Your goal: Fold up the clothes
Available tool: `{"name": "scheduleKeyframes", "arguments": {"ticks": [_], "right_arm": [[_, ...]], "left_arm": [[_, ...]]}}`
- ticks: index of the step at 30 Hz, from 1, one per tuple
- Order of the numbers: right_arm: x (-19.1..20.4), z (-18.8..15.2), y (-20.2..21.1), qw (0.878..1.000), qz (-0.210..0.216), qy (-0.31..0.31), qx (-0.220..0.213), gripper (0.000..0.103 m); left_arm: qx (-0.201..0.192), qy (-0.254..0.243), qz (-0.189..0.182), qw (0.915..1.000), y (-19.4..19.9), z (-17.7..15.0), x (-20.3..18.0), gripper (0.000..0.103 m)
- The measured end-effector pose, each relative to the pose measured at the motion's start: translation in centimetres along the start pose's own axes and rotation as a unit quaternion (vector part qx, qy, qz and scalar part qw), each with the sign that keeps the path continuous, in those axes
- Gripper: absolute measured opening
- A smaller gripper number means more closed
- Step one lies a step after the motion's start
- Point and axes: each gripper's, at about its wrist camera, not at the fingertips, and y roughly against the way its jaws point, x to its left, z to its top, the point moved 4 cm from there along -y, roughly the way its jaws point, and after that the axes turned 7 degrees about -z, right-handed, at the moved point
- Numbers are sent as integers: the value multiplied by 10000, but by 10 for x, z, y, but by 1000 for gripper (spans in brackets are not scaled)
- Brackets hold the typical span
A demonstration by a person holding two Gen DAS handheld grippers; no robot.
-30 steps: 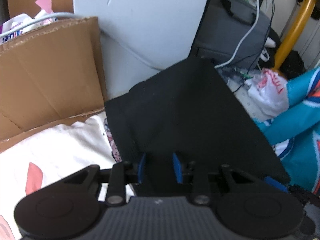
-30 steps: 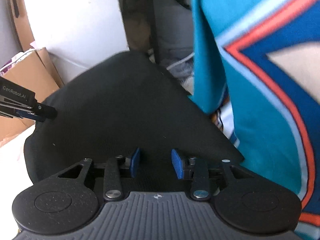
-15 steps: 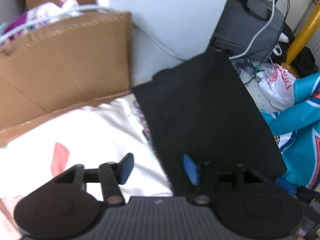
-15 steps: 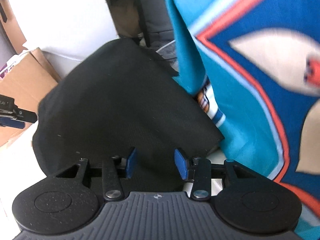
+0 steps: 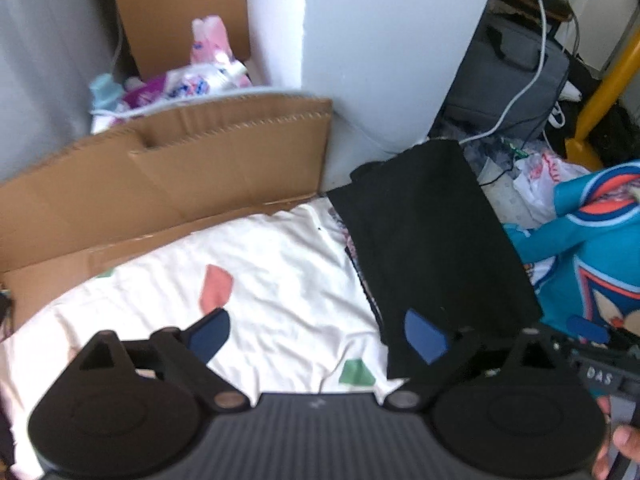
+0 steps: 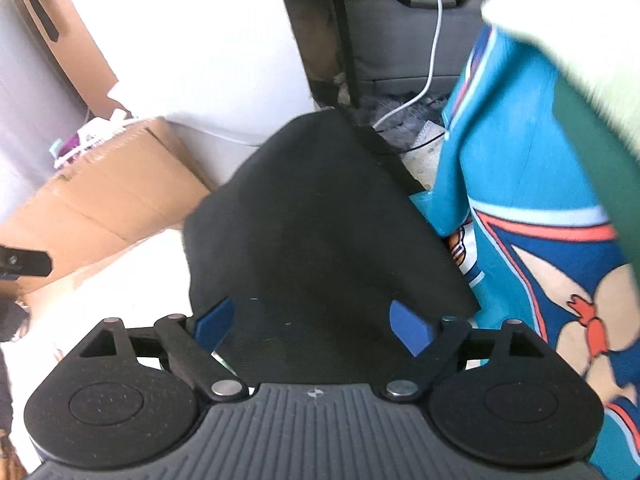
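A folded black garment (image 5: 432, 240) lies flat on a white cloth with coloured patches (image 5: 260, 280); it is also in the right wrist view (image 6: 320, 220). My left gripper (image 5: 316, 334) hangs above the black garment's near left edge, its jaws opening wide with nothing pressed between the blue pads (image 5: 210, 334). My right gripper (image 6: 310, 322) hovers over the garment's near edge. Its jaws are opening too, and the fabric lies below them, not gripped. A teal printed garment (image 6: 520, 200) hangs at the right.
A cardboard flap (image 5: 180, 172) borders the white cloth at the left and back. A grey bag (image 6: 404, 24) with a white cable (image 6: 434, 40) stands behind, beside a white panel (image 5: 380, 40). A yellow post (image 5: 608, 80) rises at far right. A hand (image 5: 624, 440) holds the other gripper.
Both grippers have let go of the black garment, spread their jaws wide and risen away from it. The garment now lies flat and looks smaller in both views.
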Motion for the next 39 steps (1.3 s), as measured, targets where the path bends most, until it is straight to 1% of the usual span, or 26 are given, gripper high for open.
{"name": "scheduleKeyframes", "arguments": {"ticks": [2, 6, 12, 20, 22, 24, 28, 33, 36, 39], "right_arm": [[8, 5, 20, 10000, 78, -18, 60, 91], [24, 14, 56, 9999, 153, 0, 46, 92], [44, 25, 110, 9997, 194, 156, 31, 93], [65, 32, 171, 9991, 252, 352, 1, 93], [72, 32, 186, 9988, 264, 412, 34, 97], [80, 33, 201, 9985, 304, 454, 75, 100], [96, 29, 230, 9980, 393, 472, 167, 100], [112, 19, 263, 9971, 449, 599, 109, 100], [117, 13, 279, 9973, 466, 557, 142, 100], [122, 8, 297, 9972, 552, 493, 120, 100]], "left_arm": [[7, -31, -18, 10000, 23, -2, 1, 100], [-74, -124, -44, 9999, 64, -8, -4, 101], [-110, 52, -89, 9999, 116, -26, 0, 102], [-219, 207, 42, 9995, 177, -47, 10, 102], [-194, 246, 106, 9995, 193, -50, 14, 102], [-151, 272, 179, 9994, 208, -53, 18, 102], [-95, 391, 296, 9988, 240, -61, 26, 102], [-130, 401, 428, 9982, 280, -80, 31, 103], [-145, 510, 528, 9972, 302, -92, 36, 103], [-204, 500, 573, 9969, 323, -102, 40, 103]]}}
